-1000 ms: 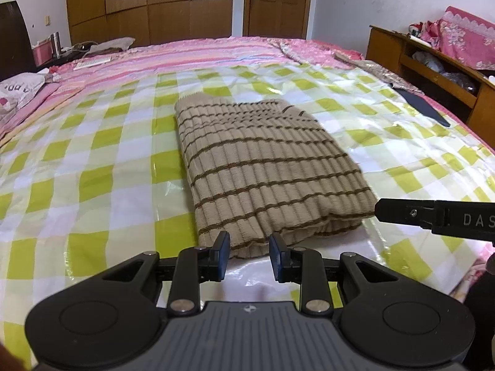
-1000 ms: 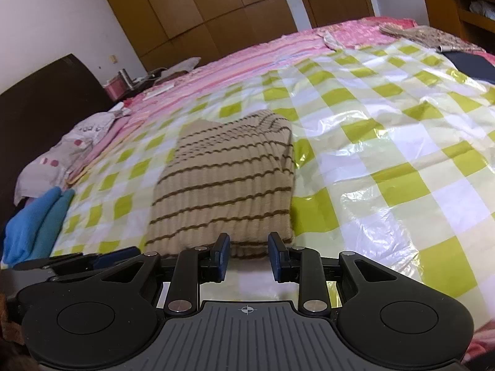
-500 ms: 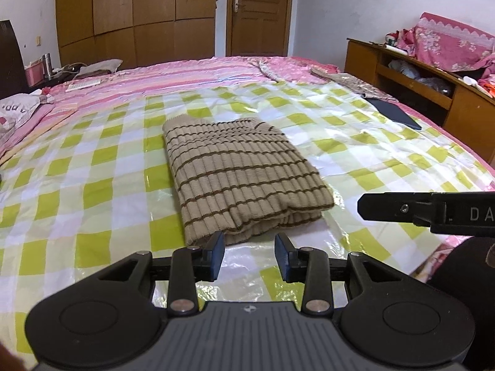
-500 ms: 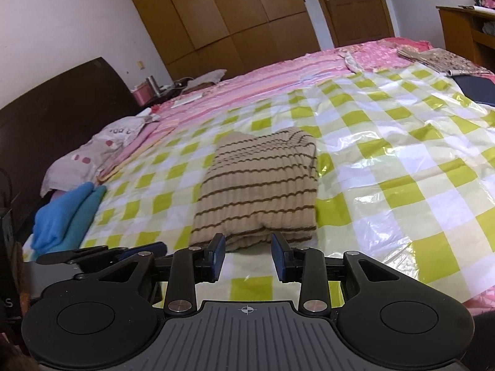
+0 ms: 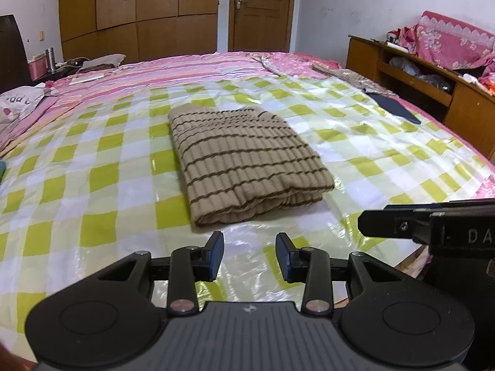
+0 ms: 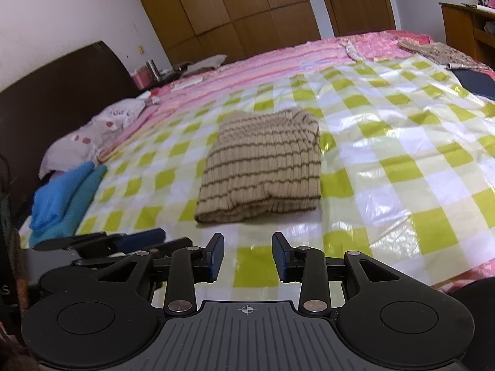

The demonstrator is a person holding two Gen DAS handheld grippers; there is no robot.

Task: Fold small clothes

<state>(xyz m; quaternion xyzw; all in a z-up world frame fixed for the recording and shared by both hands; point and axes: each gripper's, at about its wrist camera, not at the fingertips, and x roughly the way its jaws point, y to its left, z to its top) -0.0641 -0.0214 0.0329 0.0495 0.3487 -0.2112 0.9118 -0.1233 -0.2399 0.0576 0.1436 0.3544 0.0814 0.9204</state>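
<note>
Left tool (image 5: 249,256): jaws parted, nothing between the pads, held above the checked plastic sheet (image 5: 92,185) at the near edge of the bed (image 5: 185,68). Right tool (image 6: 247,256): jaws likewise parted and empty, over the same sheet.

One folded garment is present, a beige sweater with brown stripes (image 5: 244,160). It lies flat on the sheet, ahead of both tools and clear of them, a strip of bare sheet between its near folded edge and the fingertips. In the left view it sits centred just beyond the tool; in the right view (image 6: 263,167) it sits slightly left of the tool's centre line.

View differences: the left camera shows the right tool's fingers entering from the right edge (image 5: 402,224), also a wooden cabinet (image 5: 433,77) draped with pink cloth. The right camera shows the left tool's fingers at lower left (image 6: 123,239), one dark headboard (image 6: 62,83), a white patterned pillow (image 6: 89,136) and one stack of blue and teal clothes (image 6: 65,198) beside it.

Both views show one wardrobe (image 5: 139,15), one door (image 5: 263,9) and a dark flat item at the sheet's far right (image 5: 396,108).
</note>
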